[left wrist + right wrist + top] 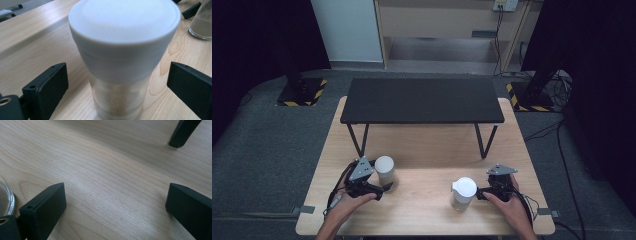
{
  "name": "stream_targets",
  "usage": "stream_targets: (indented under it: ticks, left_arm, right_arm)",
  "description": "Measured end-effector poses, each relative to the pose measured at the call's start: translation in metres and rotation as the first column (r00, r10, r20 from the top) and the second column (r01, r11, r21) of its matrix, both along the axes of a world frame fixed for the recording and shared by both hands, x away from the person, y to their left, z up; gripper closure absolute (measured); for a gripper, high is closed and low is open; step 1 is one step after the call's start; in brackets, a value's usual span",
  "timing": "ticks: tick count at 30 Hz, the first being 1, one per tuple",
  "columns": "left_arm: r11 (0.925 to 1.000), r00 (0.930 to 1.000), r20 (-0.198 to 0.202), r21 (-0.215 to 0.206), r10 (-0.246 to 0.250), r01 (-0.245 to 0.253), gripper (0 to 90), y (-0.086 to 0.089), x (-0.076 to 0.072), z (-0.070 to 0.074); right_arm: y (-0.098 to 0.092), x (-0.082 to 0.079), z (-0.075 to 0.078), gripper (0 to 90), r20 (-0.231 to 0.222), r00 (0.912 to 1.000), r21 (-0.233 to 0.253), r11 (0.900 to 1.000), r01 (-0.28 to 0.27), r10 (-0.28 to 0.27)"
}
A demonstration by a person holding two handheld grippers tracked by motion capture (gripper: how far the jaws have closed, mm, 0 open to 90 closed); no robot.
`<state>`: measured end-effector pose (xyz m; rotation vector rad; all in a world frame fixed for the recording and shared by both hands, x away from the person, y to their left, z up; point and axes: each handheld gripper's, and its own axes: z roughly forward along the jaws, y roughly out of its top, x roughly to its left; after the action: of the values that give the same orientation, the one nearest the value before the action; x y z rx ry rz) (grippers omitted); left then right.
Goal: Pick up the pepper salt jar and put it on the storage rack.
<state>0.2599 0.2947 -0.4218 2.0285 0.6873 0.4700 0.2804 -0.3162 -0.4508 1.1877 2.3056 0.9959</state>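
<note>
My left gripper (388, 187) is spread wide around the near jar (124, 57), a clear glass with a white lid (124, 18) standing upright on the wooden table (422, 145); neither jaw touches it. My right gripper (478, 193), also spread and holding nothing, sits just right of the second white-lidded jar (463, 193). That jar stands well apart from the near jar, in front of the black shelf (422, 100).

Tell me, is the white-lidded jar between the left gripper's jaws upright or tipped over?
Upright. The jar stands on its base on the table, white lid on top, between the open jaws of the left gripper, which do not touch it.
</note>
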Motion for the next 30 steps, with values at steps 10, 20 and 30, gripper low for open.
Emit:
stream_targets:
  ticks: [10,20,30]
  left_arm:
    - [0.9996,1.0000,0.004,-0.027,0.002,-0.002,3.5,-0.0003,0.0035,-0.0013]
    - [0.9951,0.9997,0.021,-0.097,0.016,-0.014,16.8,0.0062,0.0034,-0.0059]
    - [0.9933,1.0000,0.008,-0.116,-0.002,0.003,33.0,0.0052,0.0057,-0.0075]
  right_arm:
    - [-0.0001,0.0000,0.0000,3.9,0.000,1.0000,0.000,1.000,0.000,0.000]
    - [-0.0001,-0.0001,0.0000,4.0,0.000,1.0000,0.000,1.000,-0.001,0.001]
    - [-0.0004,-0.0002,0.0001,4.0,0.000,1.0000,0.000,1.000,-0.002,0.002]
